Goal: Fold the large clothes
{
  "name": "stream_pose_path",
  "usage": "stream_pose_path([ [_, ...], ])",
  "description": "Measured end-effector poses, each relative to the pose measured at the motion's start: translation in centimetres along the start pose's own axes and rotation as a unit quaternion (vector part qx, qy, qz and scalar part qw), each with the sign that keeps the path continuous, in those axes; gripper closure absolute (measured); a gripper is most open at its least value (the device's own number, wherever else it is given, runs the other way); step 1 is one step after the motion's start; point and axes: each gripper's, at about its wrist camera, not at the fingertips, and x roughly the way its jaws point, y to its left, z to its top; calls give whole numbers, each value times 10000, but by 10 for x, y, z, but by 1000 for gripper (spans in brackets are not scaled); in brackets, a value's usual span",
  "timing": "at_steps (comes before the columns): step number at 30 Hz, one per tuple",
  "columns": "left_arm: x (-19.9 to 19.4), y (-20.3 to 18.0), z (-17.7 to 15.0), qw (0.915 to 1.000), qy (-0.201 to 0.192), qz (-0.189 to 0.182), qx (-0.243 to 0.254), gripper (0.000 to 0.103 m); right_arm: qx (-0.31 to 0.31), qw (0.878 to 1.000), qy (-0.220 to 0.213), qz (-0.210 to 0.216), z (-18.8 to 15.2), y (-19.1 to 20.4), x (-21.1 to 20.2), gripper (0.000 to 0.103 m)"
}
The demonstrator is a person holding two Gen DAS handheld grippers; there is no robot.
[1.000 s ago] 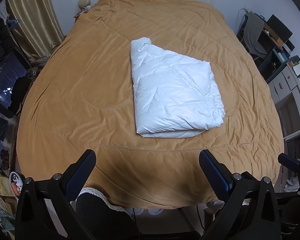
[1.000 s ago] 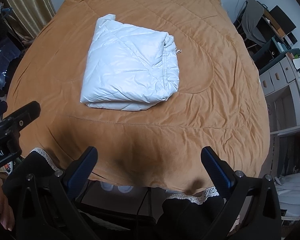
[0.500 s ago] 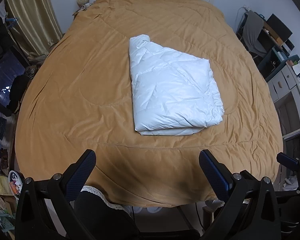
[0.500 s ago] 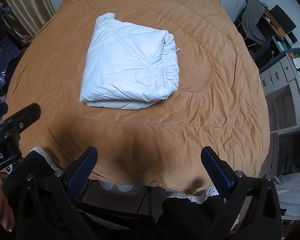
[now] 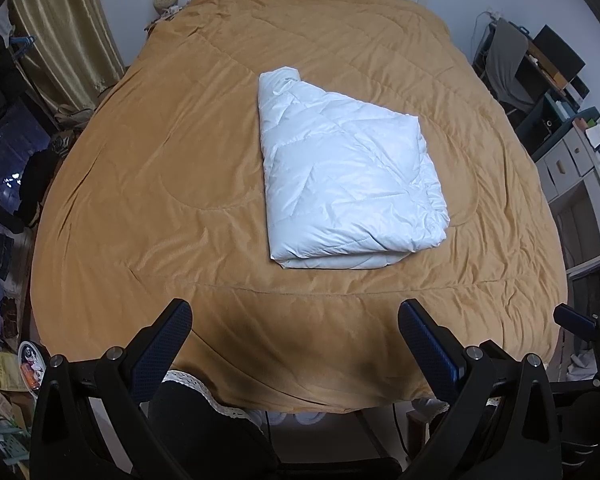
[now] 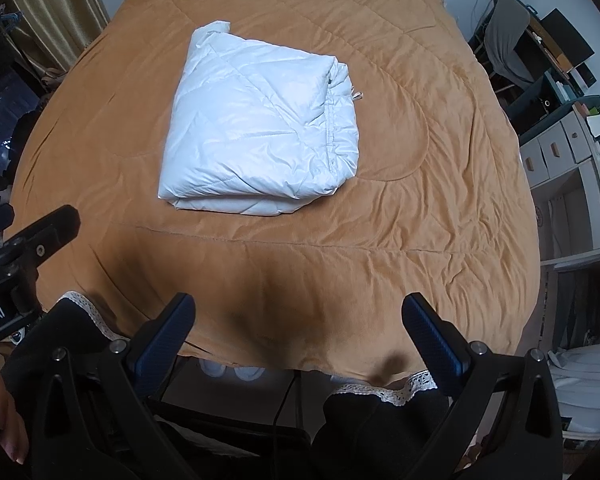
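Note:
A white puffy quilted garment [image 5: 348, 176] lies folded into a thick rectangle on the orange-brown bed cover [image 5: 180, 152]; it also shows in the right wrist view [image 6: 260, 136], with a zipper edge on its right side. My left gripper [image 5: 296, 320] is open and empty, held above the bed's near edge, well short of the garment. My right gripper [image 6: 300, 316] is open and empty too, above the same near edge. The left gripper's body shows at the left of the right wrist view [image 6: 28, 240].
The bed cover [image 6: 440, 200] fills most of both views. Gold curtains [image 5: 64, 40] hang at the far left. Shelves and drawers [image 5: 572, 160] with a draped chair [image 5: 504, 64] stand at the right. Clutter lies on the floor at the left [image 5: 8, 208].
Both grippers have drawn back slightly and risen; the folded garment looks a little farther off. It has not moved on the bed.

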Motion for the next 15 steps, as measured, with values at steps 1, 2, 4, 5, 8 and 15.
stream_pose_path([
  [1,0,0,0,10000,4,-2,2,0,-8,10000,7,-2,0,0,1,0],
  [2,1,0,0,10000,12,-4,5,0,-16,10000,14,-3,-1,0,1,0],
  [4,1,1,0,10000,27,-7,7,0,-27,10000,22,0,-1,0,1,0],
  [5,2,0,1,10000,24,-5,12,0,-37,10000,26,0,-1,0,2,0],
  [8,2,0,1,10000,23,-9,11,0,-34,10000,29,-4,-2,0,2,0],
  [15,3,0,0,10000,42,-6,25,0,-50,10000,53,-4,0,-1,3,0],
])
